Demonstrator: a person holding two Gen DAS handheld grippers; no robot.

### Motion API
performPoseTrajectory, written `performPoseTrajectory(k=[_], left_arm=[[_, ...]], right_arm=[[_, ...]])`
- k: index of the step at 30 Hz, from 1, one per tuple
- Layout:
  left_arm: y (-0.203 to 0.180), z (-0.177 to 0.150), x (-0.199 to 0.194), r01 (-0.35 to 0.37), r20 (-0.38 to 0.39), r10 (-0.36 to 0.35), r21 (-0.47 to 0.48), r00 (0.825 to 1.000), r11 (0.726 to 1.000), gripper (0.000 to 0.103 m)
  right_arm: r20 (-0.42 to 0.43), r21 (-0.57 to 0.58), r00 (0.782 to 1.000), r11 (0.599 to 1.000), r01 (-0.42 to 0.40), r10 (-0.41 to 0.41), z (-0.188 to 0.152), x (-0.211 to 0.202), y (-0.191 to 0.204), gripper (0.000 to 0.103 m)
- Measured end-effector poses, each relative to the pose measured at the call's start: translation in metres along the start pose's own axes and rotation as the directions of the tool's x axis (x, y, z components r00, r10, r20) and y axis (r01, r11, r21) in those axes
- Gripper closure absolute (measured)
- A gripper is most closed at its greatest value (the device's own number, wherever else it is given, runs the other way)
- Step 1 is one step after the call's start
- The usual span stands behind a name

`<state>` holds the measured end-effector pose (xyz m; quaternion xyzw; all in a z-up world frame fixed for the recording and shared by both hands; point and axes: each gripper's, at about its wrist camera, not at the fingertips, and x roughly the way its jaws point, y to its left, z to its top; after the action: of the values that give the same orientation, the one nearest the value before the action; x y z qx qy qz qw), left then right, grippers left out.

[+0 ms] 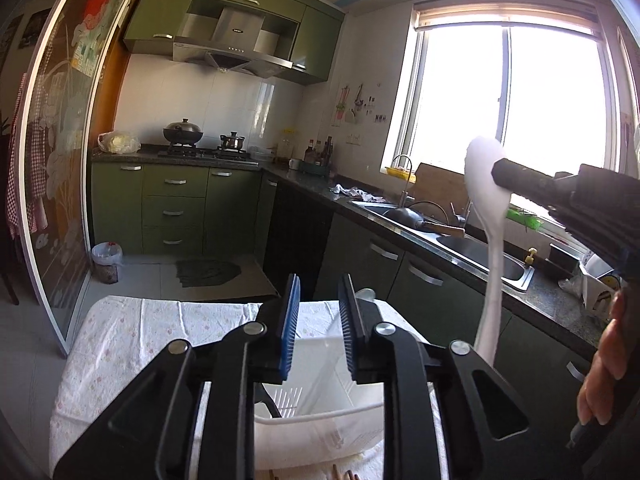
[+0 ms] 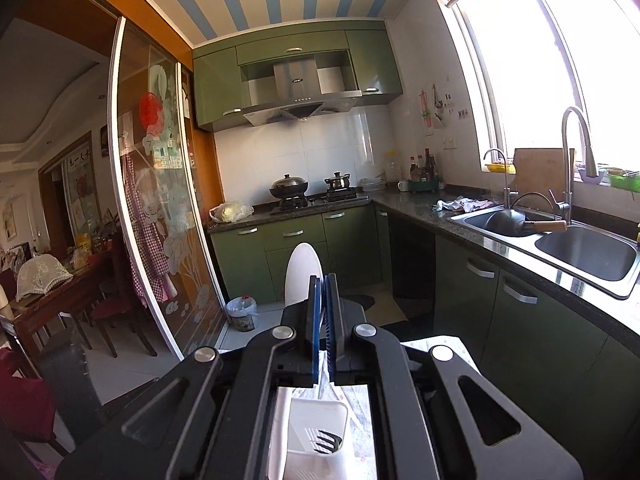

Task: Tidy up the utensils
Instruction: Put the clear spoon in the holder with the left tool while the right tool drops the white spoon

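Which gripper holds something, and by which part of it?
The right gripper pinches the white rice spoon by its bowl, handle hanging down. The left gripper is open, holding nothing.

The left hand-held gripper (image 1: 318, 324) has its two blue pads apart, with nothing between them. Under it sits a white plastic basket (image 1: 320, 420) on a desk (image 1: 132, 344) with a flowery white cloth. On the right side, the right hand-held gripper (image 1: 500, 174) pinches a white spoon (image 1: 490, 240) by its bowl. The spoon's handle hangs down toward the basket. Behind is a green kitchen with a sink (image 1: 476, 248) and a bright window (image 1: 512, 96).
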<state>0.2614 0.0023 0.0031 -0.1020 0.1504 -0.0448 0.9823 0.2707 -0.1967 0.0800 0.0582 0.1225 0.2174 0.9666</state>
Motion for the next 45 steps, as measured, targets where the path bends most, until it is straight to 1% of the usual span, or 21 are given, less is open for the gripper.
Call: performPoseTrajectory(k=[4, 6, 8, 12, 15, 19, 22, 23, 25, 27, 29, 31, 33, 35, 36, 37, 38, 39, 41, 43, 45], left_arm=[[0.010, -0.006, -0.029, 0.010, -0.013, -0.011, -0.047, 1.000, 0.999, 0.078], [0.012, -0.010, -0.044, 0.014, -0.009, -0.014, -0.050, 1.000, 0.999, 0.077], [0.011, -0.012, -0.057, 0.018, -0.002, -0.018, -0.038, 1.000, 0.999, 0.076], [0.010, -0.011, -0.074, 0.019, 0.015, -0.019, -0.001, 1.000, 1.000, 0.073], [0.009, -0.009, -0.080, 0.024, 0.019, -0.024, 0.013, 1.000, 1.000, 0.073], [0.007, -0.009, -0.081, 0.031, 0.002, -0.031, 0.010, 1.000, 0.999, 0.071], [0.008, -0.012, -0.081, 0.020, -0.006, -0.020, 0.008, 1.000, 1.000, 0.069], [0.009, -0.013, -0.081, 0.017, -0.010, -0.017, 0.007, 1.000, 1.000, 0.069], [0.009, -0.013, -0.083, 0.007, -0.014, -0.007, 0.008, 1.000, 1.000, 0.069], [0.008, -0.012, -0.085, -0.005, -0.018, 0.006, 0.017, 1.000, 1.000, 0.068], [0.009, -0.013, -0.086, -0.020, -0.029, 0.020, 0.026, 0.999, 0.999, 0.065], [0.010, -0.017, -0.085, -0.036, -0.062, 0.038, 0.033, 0.997, 0.999, 0.060], [0.011, -0.020, -0.080, -0.056, -0.111, 0.060, 0.037, 0.992, 0.998, 0.055], [0.014, -0.028, -0.073, -0.078, -0.181, 0.085, 0.049, 0.980, 0.996, 0.055], [0.016, -0.033, -0.068, -0.089, -0.221, 0.098, 0.052, 0.970, 0.995, 0.055], [0.018, -0.039, -0.062, -0.101, -0.266, 0.112, 0.055, 0.958, 0.993, 0.055], [0.020, -0.045, -0.057, -0.110, -0.315, 0.123, 0.059, 0.941, 0.992, 0.055], [0.023, -0.053, -0.051, -0.115, -0.363, 0.129, 0.062, 0.923, 0.991, 0.059], [0.027, -0.069, -0.039, -0.138, -0.447, 0.164, 0.091, 0.879, 0.986, 0.067], [0.034, -0.085, -0.028, -0.161, -0.516, 0.195, 0.111, 0.834, 0.981, 0.069], [0.041, -0.099, -0.017, -0.177, -0.589, 0.202, 0.101, 0.782, 0.979, 0.069]], right_arm=[[0.037, -0.010, 0.999, 1.000, 0.026, -0.026, -0.002, 0.017, 0.006, 0.100], [0.067, -0.022, 0.996, 0.998, 0.053, -0.051, -0.005, 0.025, 0.009, 0.100], [0.076, -0.039, 0.994, 0.996, 0.080, -0.077, -0.009, 0.036, 0.013, 0.100], [0.033, -0.050, 0.995, 0.994, 0.093, -0.092, -0.026, 0.057, 0.015, 0.099], [0.013, -0.052, 0.996, 0.995, 0.089, -0.088, -0.039, 0.060, 0.015, 0.099], [0.022, -0.087, 0.995, 0.992, 0.095, -0.094, -0.056, 0.052, 0.018, 0.099], [0.009, -0.118, 0.996, 0.989, 0.093, -0.092, -0.068, 0.048, 0.022, 0.098], [0.006, -0.126, 0.996, 0.988, 0.090, -0.090, -0.070, 0.047, 0.023, 0.092], [0.012, -0.135, 0.995, 0.986, 0.098, -0.097, -0.074, 0.041, 0.024, 0.088], [0.023, -0.127, 0.996, 0.988, 0.093, -0.090, -0.077, 0.028, 0.022, 0.088], [0.024, -0.112, 0.997, 0.991, 0.079, -0.077, -0.077, 0.012, 0.019, 0.085], [0.022, -0.093, 0.998, 0.994, 0.066, -0.064, -0.079, -0.008, 0.014, 0.081], [0.013, -0.079, 0.998, 0.995, 0.054, -0.053, -0.084, -0.029, 0.009, 0.081], [0.000, -0.069, 0.999, 0.996, 0.053, -0.053, -0.089, -0.051, 0.003, 0.081], [-0.006, -0.063, 0.998, 0.996, 0.057, -0.057, -0.093, -0.060, 0.000, 0.081], [-0.012, -0.055, 0.998, 0.997, 0.059, -0.059, -0.097, -0.069, -0.004, 0.081], [-0.020, -0.047, 0.998, 0.997, 0.062, -0.063, -0.101, -0.076, -0.008, 0.077], [-0.031, -0.036, 0.997, 0.997, 0.066, -0.068, -0.105, -0.083, -0.012, 0.073], [-0.052, -0.007, 0.996, 0.998, 0.067, -0.068, -0.113, -0.095, -0.022, 0.072], [-0.073, 0.017, 0.995, 0.997, 0.070, -0.069, -0.119, -0.103, -0.031, 0.072], [-0.089, 0.040, 0.994, 0.997, 0.068, -0.064, -0.121, -0.109, -0.038, 0.072]])
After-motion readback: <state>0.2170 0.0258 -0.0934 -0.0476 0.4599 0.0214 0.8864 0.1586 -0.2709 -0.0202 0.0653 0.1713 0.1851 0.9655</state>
